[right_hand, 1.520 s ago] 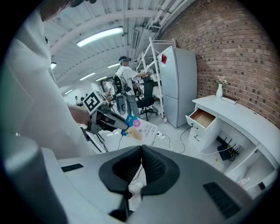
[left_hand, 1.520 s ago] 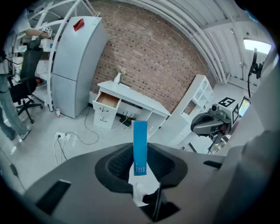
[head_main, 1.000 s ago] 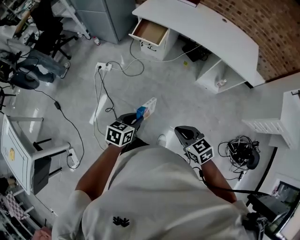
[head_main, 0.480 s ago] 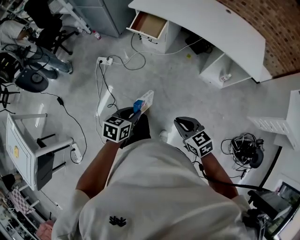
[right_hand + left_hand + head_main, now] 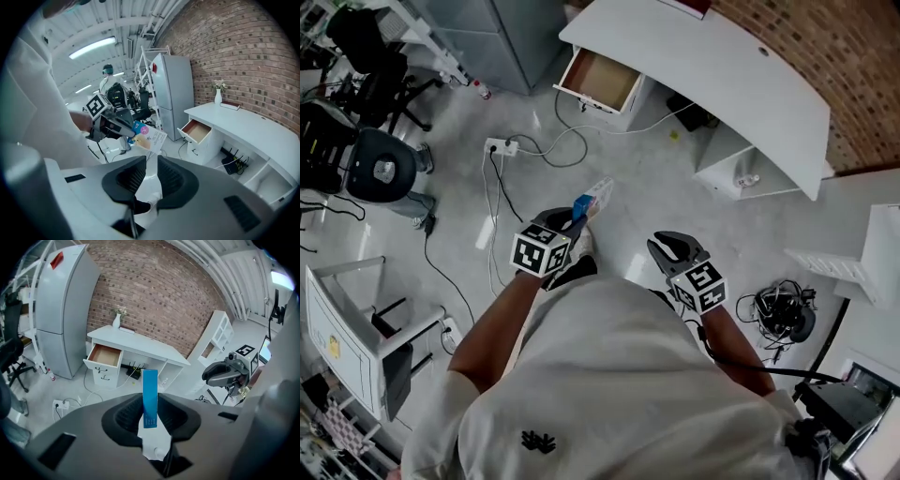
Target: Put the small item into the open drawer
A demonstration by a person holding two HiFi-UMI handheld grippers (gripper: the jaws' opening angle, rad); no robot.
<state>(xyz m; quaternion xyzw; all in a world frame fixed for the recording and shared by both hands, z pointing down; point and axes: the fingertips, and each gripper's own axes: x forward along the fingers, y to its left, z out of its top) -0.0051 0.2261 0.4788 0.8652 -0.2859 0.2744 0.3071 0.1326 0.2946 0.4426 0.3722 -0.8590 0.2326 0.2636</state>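
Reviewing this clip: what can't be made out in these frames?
- Print on the box: edge-on in the left gripper view, too small in the others.
- Rear of the drawer: under the desk top in the head view; front panel partly hides its inside in the left gripper view.
- Floor beneath the person: hidden by their body in the head view.

Flat blue-and-white box (image 5: pixel 150 399) stands upright, edge-on, pinched in the left gripper (image 5: pixel 150 414), well short of the white desk (image 5: pixel 140 344); the desk's left-end drawer (image 5: pixel 105 355) is pulled open, brown inside.
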